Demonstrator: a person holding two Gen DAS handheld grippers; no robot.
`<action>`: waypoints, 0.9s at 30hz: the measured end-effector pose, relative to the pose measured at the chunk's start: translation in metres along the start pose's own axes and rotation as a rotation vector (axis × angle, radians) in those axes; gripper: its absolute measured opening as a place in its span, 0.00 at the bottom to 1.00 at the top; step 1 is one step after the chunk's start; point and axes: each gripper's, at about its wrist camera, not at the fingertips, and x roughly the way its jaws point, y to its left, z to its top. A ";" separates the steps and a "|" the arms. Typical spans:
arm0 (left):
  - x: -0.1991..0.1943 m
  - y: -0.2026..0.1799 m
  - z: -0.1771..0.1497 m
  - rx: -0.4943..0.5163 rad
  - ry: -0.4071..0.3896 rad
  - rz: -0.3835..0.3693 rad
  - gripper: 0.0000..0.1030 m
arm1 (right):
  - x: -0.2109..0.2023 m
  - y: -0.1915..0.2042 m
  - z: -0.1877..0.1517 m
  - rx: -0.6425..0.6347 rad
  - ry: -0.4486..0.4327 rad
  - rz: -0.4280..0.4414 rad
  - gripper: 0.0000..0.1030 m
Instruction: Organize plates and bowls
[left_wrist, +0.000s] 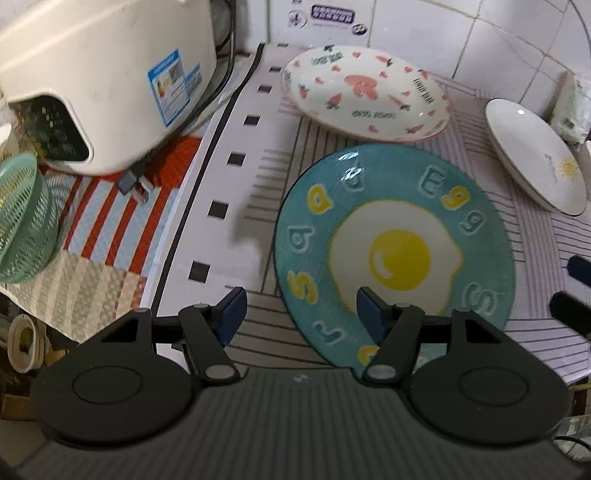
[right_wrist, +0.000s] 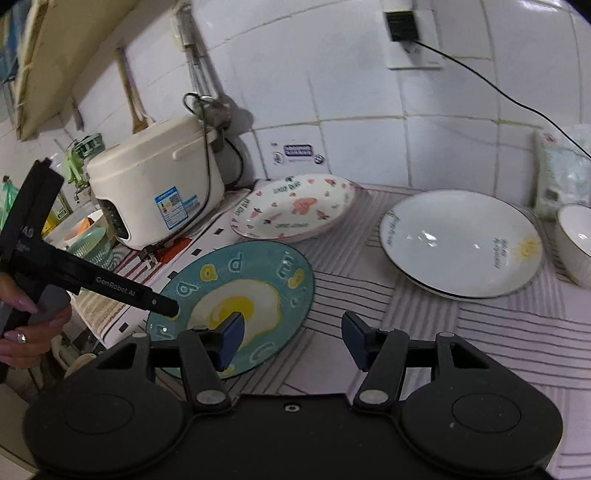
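Teal plate (right_wrist: 236, 302) with a fried-egg print lies nearest, lower centre of the right wrist view, flat on the striped mat (right_wrist: 480, 332). Left gripper (left_wrist: 301, 308) hovers over its near rim, jaws apart, gripping nothing; right gripper (right_wrist: 293, 341) likewise stands open and empty beside the plate. Further back, a strawberry-patterned plate (right_wrist: 291, 210) and a white plate (right_wrist: 458, 243) with a sun motif: three plates, all empty. One white bowl (right_wrist: 576, 243) sits at the right edge. Upper left, a cream rice cooker (right_wrist: 155, 184) crowds the wall, a green basket (left_wrist: 22, 218) beside it.
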 end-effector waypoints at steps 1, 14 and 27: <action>0.002 0.002 -0.002 -0.003 0.004 -0.007 0.63 | 0.006 0.003 -0.003 -0.018 -0.003 0.010 0.62; 0.017 0.004 -0.005 -0.008 -0.002 -0.066 0.25 | 0.061 -0.011 -0.015 0.134 0.061 0.068 0.38; 0.022 0.016 -0.003 -0.086 0.001 -0.129 0.25 | 0.079 -0.018 -0.011 0.191 0.097 0.069 0.19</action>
